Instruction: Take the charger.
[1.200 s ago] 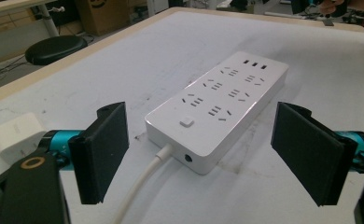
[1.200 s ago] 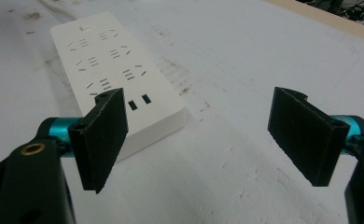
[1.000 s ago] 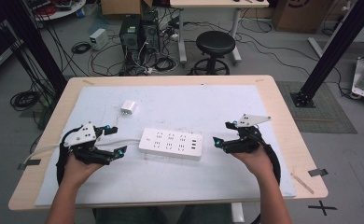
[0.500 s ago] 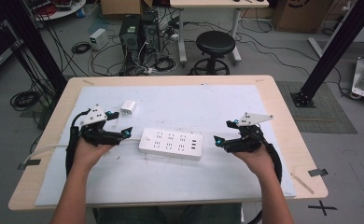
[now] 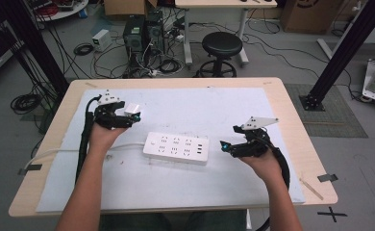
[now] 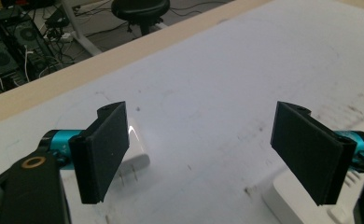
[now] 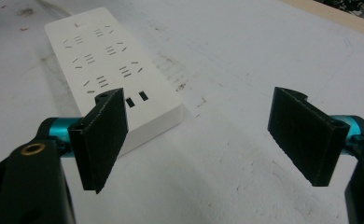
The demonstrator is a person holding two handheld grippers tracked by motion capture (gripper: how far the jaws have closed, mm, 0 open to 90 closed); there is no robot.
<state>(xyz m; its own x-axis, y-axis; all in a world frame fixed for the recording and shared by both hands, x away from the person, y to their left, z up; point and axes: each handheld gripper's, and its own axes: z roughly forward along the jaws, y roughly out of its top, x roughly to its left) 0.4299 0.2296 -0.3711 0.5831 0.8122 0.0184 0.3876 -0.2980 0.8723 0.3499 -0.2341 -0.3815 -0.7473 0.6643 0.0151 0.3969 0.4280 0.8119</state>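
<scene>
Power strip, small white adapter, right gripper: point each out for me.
power strip (image 5: 177, 148), high view, middle of its socket face
small white adapter (image 5: 131, 109), high view, its top, at the left gripper's tips
right gripper (image 5: 223, 146), high view, between its open fingertips

White power strip (image 5: 176, 148), black fingers (image 7: 103, 137)

The high view looked down on the table (image 5: 291, 120); 2 gripper views sat close above its white mat (image 6: 245, 79), which all shared.
</scene>
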